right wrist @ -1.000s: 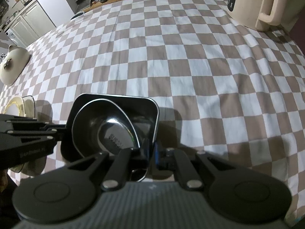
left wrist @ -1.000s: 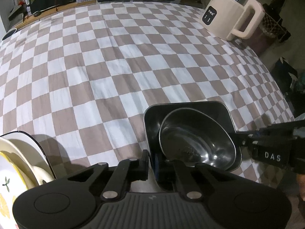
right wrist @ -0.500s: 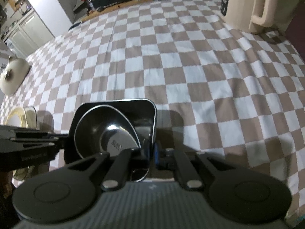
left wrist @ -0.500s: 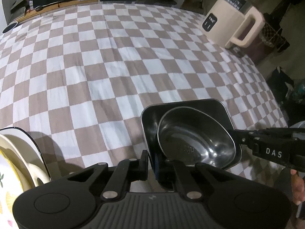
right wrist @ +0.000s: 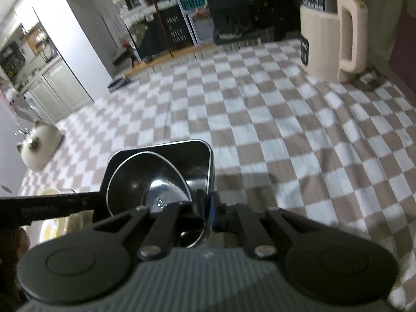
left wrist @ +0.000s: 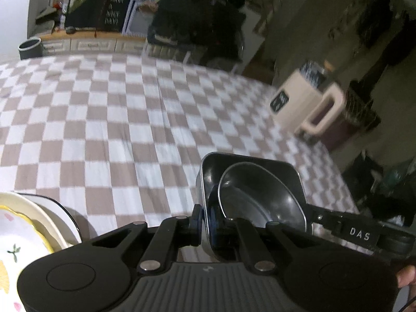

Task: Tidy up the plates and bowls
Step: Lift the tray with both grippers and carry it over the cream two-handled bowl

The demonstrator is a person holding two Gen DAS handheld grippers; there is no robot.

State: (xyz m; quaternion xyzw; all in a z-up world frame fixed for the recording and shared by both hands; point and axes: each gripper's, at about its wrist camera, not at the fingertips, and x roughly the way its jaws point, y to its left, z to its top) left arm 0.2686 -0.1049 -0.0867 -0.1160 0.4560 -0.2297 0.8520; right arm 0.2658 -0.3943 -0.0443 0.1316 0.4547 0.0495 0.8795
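Observation:
A square dark metal tray holds a round steel bowl that leans inside it. My left gripper is shut on the tray's left rim. My right gripper is shut on the tray's right rim, with the bowl inside. The tray is held between both grippers, lifted above the checkered tablecloth. The right gripper's fingers show at the tray's far side in the left wrist view. A stack of cream and floral plates lies at lower left.
A beige jug-like appliance with a handle stands at the table's far right, also in the left wrist view. A cream lidded pot sits at the left edge. Cabinets and shelves lie beyond the table.
Both grippers have lifted the tray with the bowl up off the cloth; the cameras tilted upward, so more of the room shows. The view is motion-blurred.

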